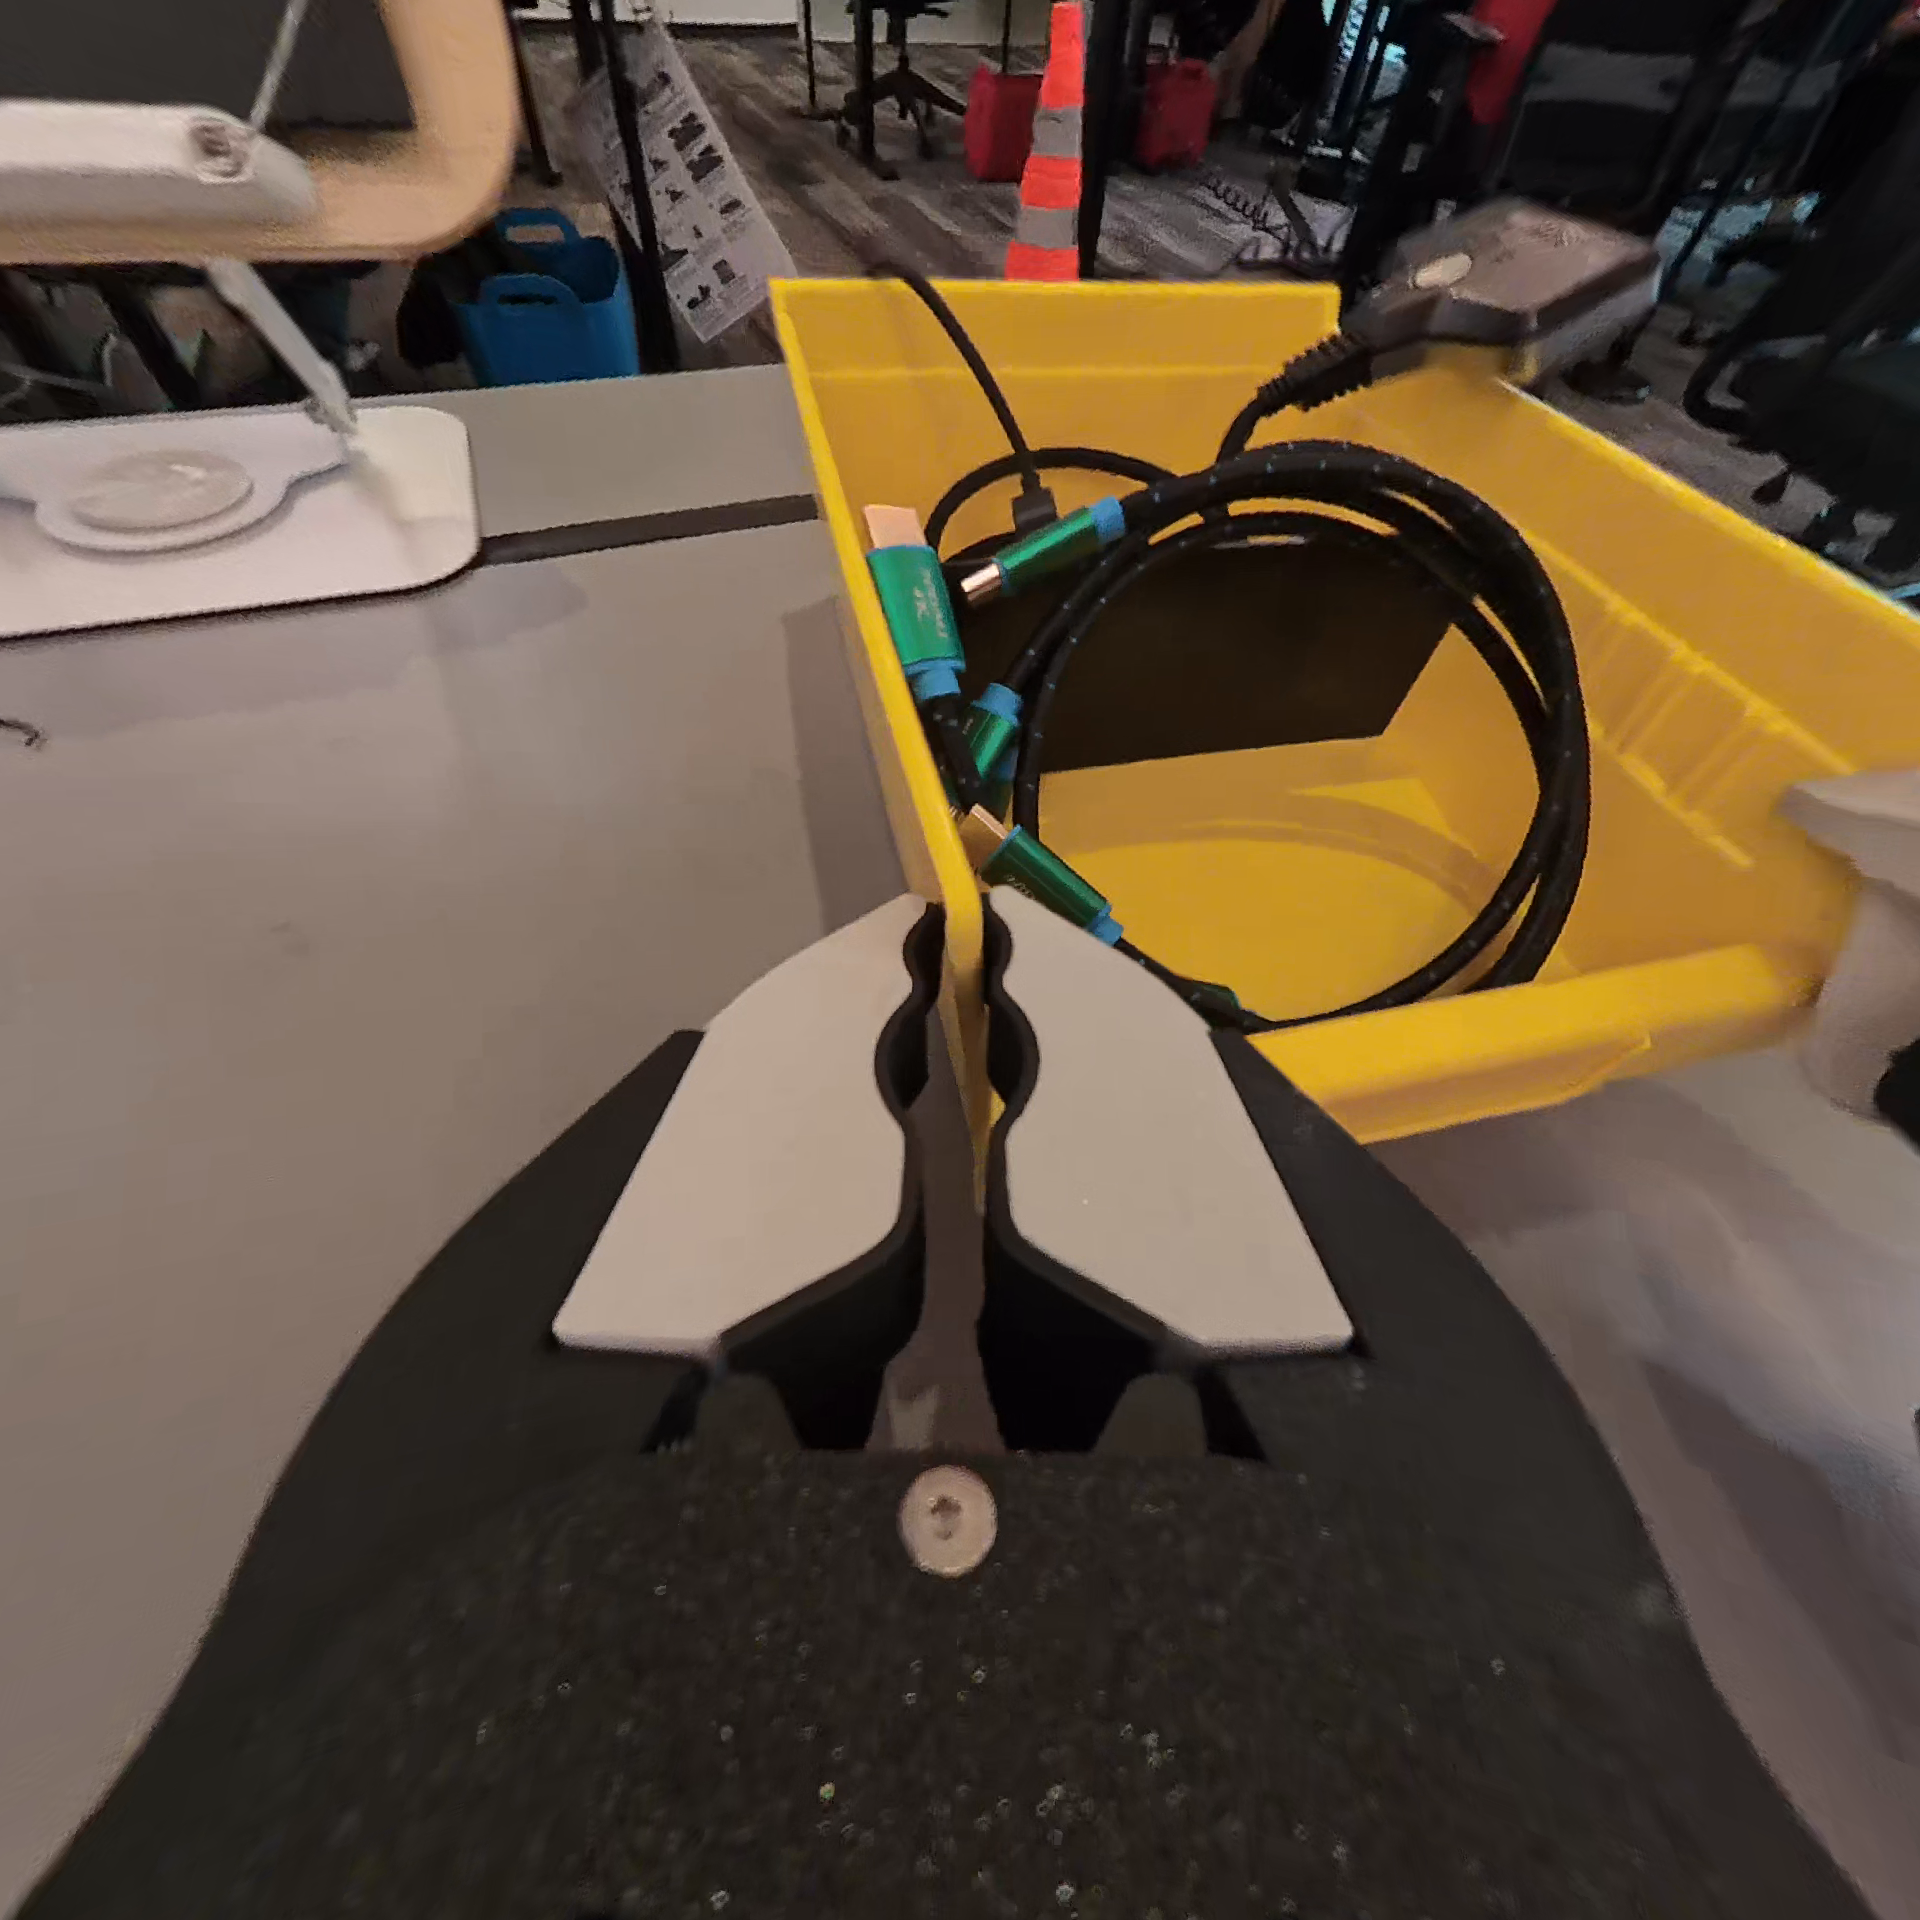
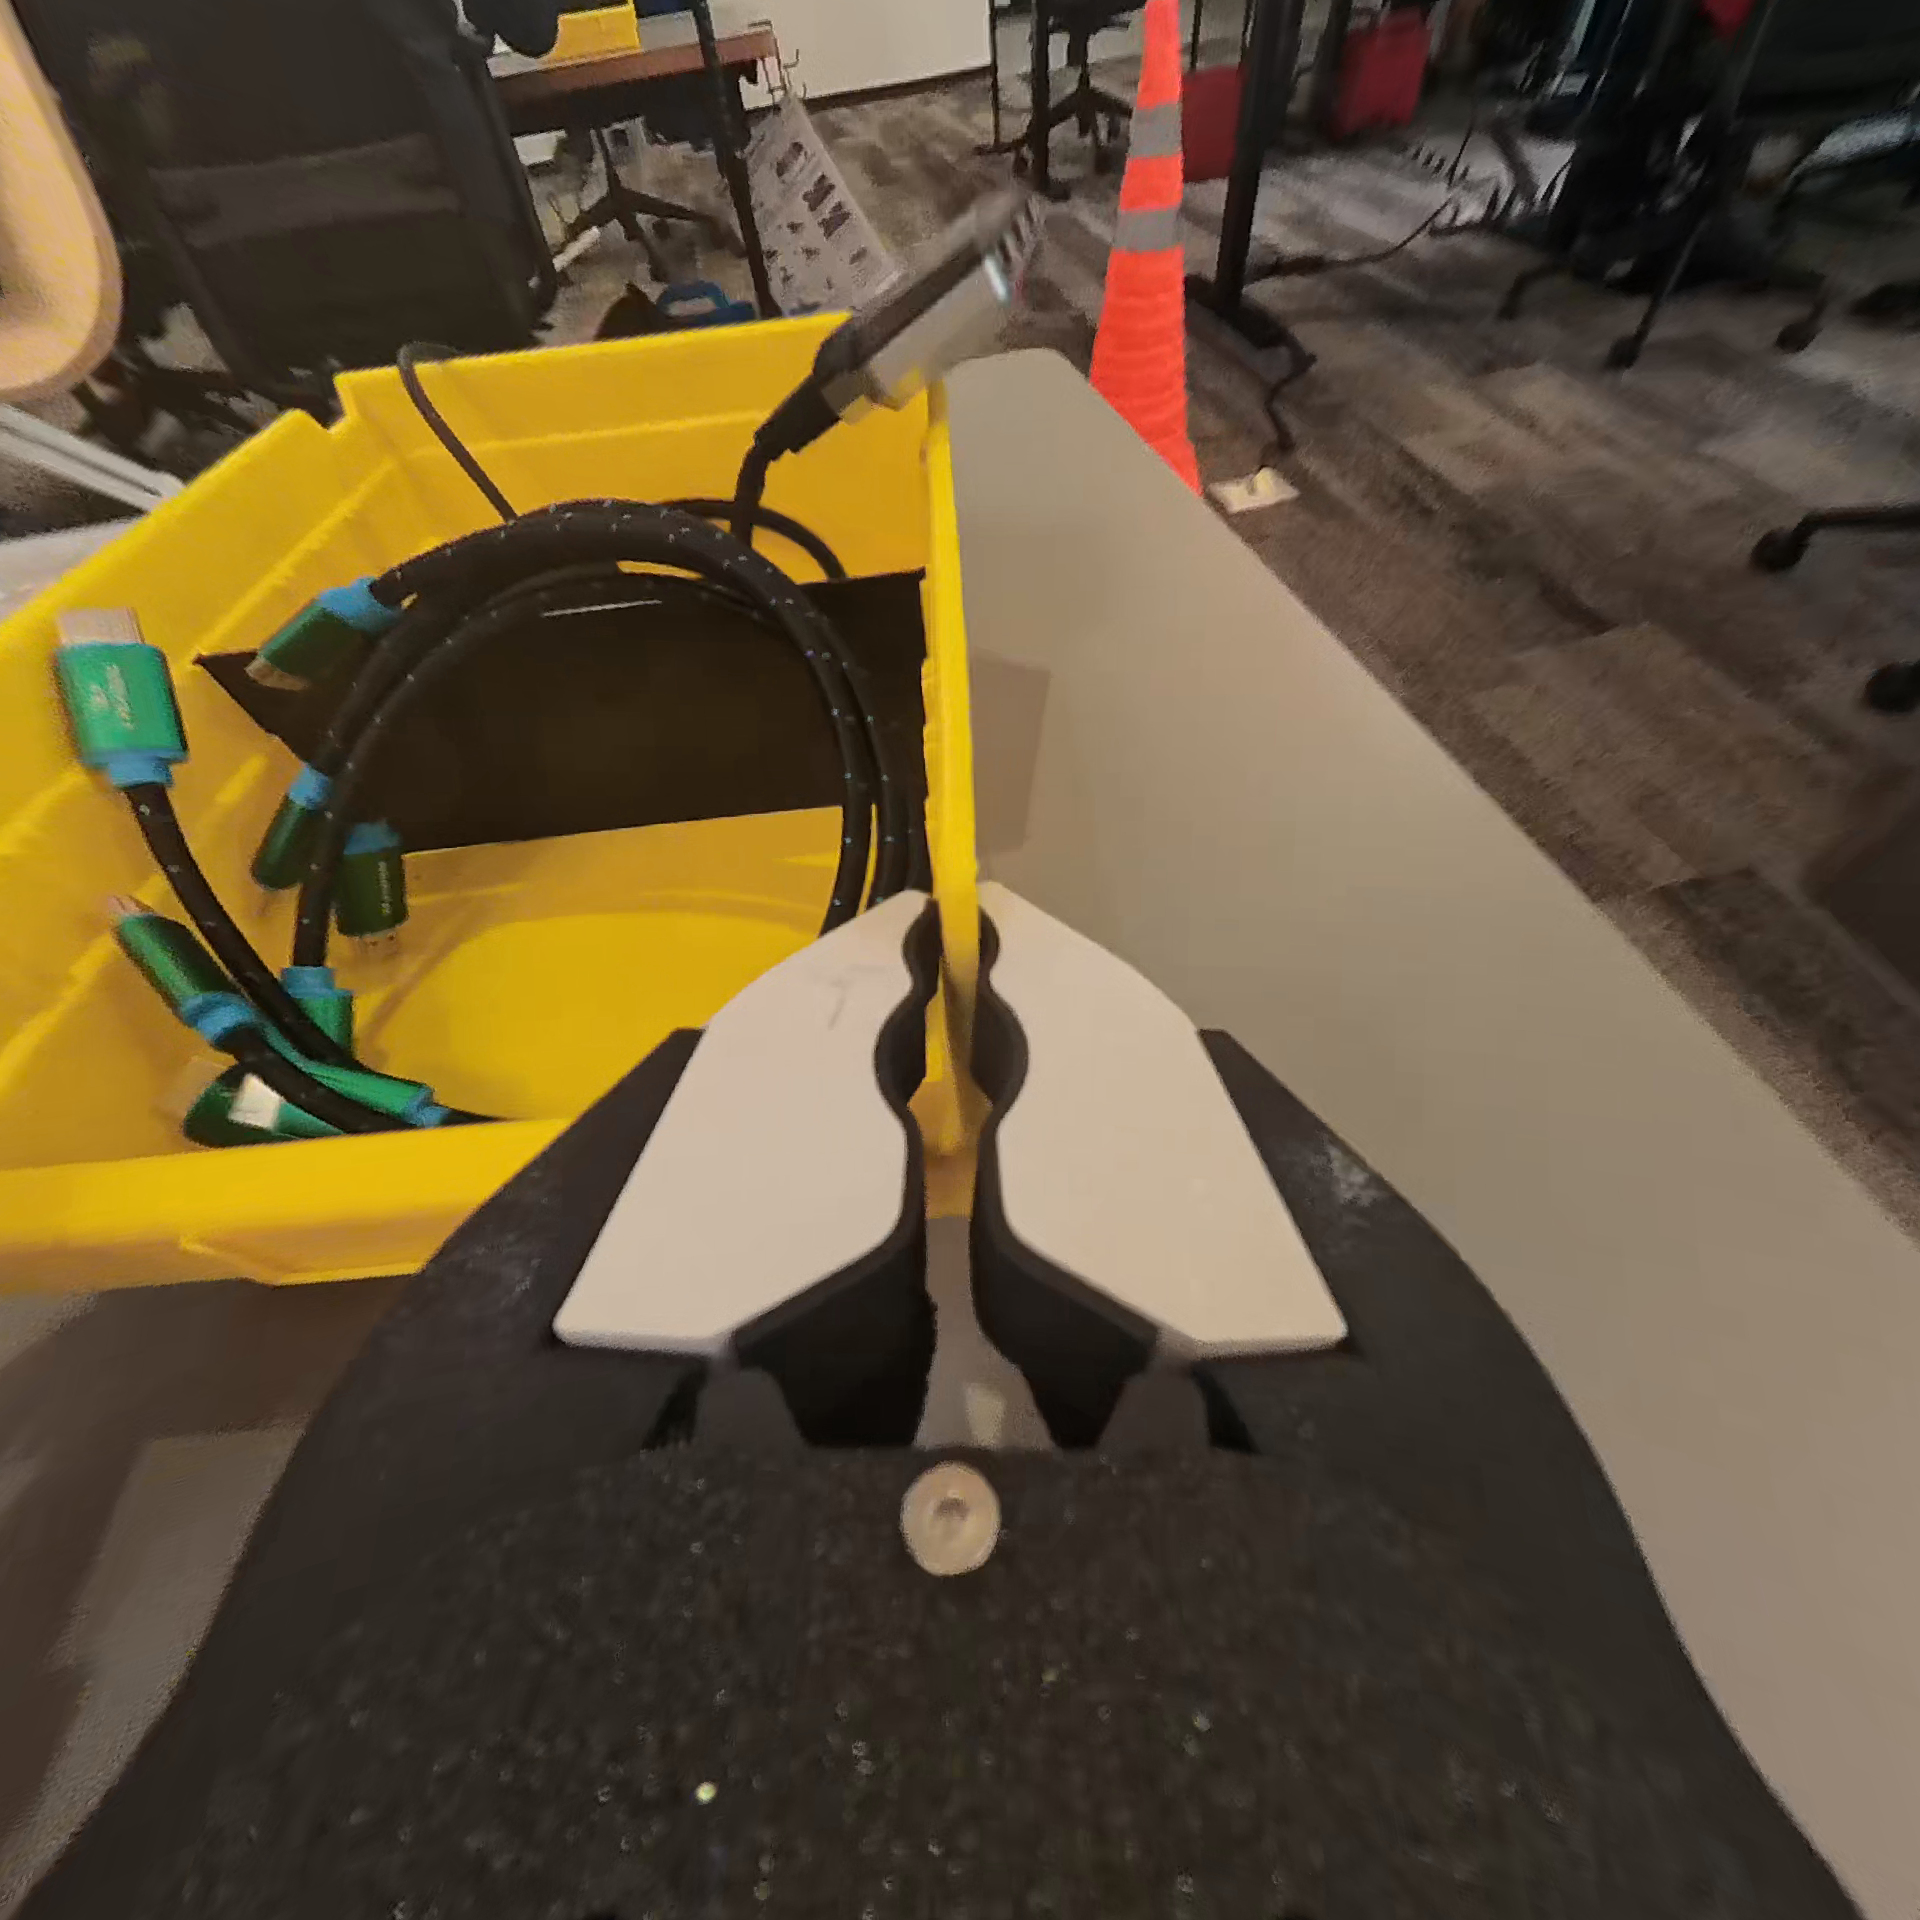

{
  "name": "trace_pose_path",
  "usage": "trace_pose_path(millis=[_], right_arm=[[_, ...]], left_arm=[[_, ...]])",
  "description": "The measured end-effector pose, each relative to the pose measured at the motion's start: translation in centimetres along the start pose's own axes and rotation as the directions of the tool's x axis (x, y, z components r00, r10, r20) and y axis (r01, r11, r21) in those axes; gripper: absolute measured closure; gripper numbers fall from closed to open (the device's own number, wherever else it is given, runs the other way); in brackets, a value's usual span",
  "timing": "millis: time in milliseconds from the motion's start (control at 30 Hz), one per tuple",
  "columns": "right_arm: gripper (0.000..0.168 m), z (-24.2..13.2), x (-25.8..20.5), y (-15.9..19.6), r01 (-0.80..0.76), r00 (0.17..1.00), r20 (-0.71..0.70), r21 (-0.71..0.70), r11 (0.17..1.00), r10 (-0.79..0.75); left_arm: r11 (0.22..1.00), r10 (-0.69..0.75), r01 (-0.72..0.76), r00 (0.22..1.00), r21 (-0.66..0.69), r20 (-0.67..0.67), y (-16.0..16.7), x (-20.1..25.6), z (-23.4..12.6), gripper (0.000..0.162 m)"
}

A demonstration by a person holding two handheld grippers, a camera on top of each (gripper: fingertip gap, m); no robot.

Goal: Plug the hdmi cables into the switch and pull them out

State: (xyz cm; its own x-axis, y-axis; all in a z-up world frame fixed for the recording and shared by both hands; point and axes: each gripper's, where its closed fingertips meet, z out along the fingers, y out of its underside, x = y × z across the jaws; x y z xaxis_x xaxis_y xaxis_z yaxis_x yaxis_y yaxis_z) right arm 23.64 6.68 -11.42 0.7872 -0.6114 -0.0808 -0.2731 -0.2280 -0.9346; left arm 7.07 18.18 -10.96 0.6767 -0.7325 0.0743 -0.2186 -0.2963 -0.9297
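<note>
A yellow bin point(image 1: 1143, 322) stands on the grey table and holds several coiled black braided HDMI cables point(image 1: 1455, 582) with green plugs point(image 1: 914, 613). A grey switch point(image 1: 1507, 281) with its own black lead rests on the bin's far right rim. My left gripper point(image 1: 961, 914) is shut on the bin's left wall. My right gripper point(image 2: 956, 904) is shut on the bin's right wall point(image 2: 940, 623). The cables point(image 2: 644, 540), plugs point(image 2: 120, 707) and switch point(image 2: 935, 301) also show in the right wrist view. The right gripper point(image 1: 1839, 904) appears blurred at the left wrist view's right edge.
A flat black piece point(image 1: 1226, 644) lies on the bin floor under the cables. A white stand base point(image 1: 229, 509) sits on the table point(image 1: 416, 935) at far left. The table edge point(image 2: 1558, 935) runs close on the right. An orange cone point(image 2: 1148, 239) stands on the floor beyond. Some 20 cm of space lies between my two pairs of fingers.
</note>
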Motion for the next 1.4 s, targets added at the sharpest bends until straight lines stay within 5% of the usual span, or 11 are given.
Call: trace_pose_path(millis=[233, 433, 767, 867, 967, 1100, 1167, 1267, 1400], right_arm=[[0.166, -3.6, -7.4, -1.0, -0.084, 0.995, 0.060, -0.016, 0.996, 0.085], [0.166, -6.2, -18.0, -2.4, -0.044, 0.980, 0.194, 0.038, 0.998, 0.036], [0.165, -8.5, -33.3, 4.2, 0.114, 0.939, 0.318, 0.064, 0.991, -0.128], [0.165, -8.8, -34.2, 5.5, 0.177, 0.938, 0.288, 0.077, 0.981, -0.192], [0.164, -8.8, -35.0, 7.4, 0.176, 0.907, 0.390, -0.013, 0.984, -0.157], [0.158, -10.4, -34.9, 7.6, 0.310, 0.819, 0.504, 0.014, 0.951, -0.275], [0.139, -11.7, -34.7, 6.9, 0.326, 0.771, 0.555, 0.078, 0.942, -0.313], [0.132, -12.2, -33.6, 5.7, 0.339, 0.760, 0.536, 0.155, 0.928, -0.367], [0.126, -11.9, -32.5, 6.4, 0.374, 0.764, 0.509, 0.152, 0.915, -0.397]], left_arm=[[0.993, 0.010, -0.022, 0.994, 0.115, 0.106, -4.3, -6.3, -5.7, 0.159], [0.986, -0.020, -0.020, 0.972, 0.166, 0.235, -5.4, -15.7, -12.4, 0.159], [0.997, -0.057, 0.025, 0.890, 0.076, 0.452, 2.2, -29.4, -19.6, 0.160], [0.993, -0.113, 0.121, 0.895, 0.009, 0.431, 5.1, -30.1, -19.7, 0.158], [0.985, -0.128, 0.160, 0.923, -0.058, 0.363, 6.7, -29.8, -19.2, 0.130], [0.993, -0.119, 0.108, 0.941, 0.054, 0.318, 4.1, -29.4, -22.1, 0.127], [0.982, -0.119, 0.058, 0.931, 0.182, 0.344, 1.6, -30.4, -25.4, 0.136], [0.976, -0.101, -0.008, 0.872, 0.219, 0.480, 0.9, -35.9, -30.5, 0.132], [0.997, -0.003, -0.049, 0.783, 0.066, 0.622, 5.1, -46.4, -35.1, 0.118]])
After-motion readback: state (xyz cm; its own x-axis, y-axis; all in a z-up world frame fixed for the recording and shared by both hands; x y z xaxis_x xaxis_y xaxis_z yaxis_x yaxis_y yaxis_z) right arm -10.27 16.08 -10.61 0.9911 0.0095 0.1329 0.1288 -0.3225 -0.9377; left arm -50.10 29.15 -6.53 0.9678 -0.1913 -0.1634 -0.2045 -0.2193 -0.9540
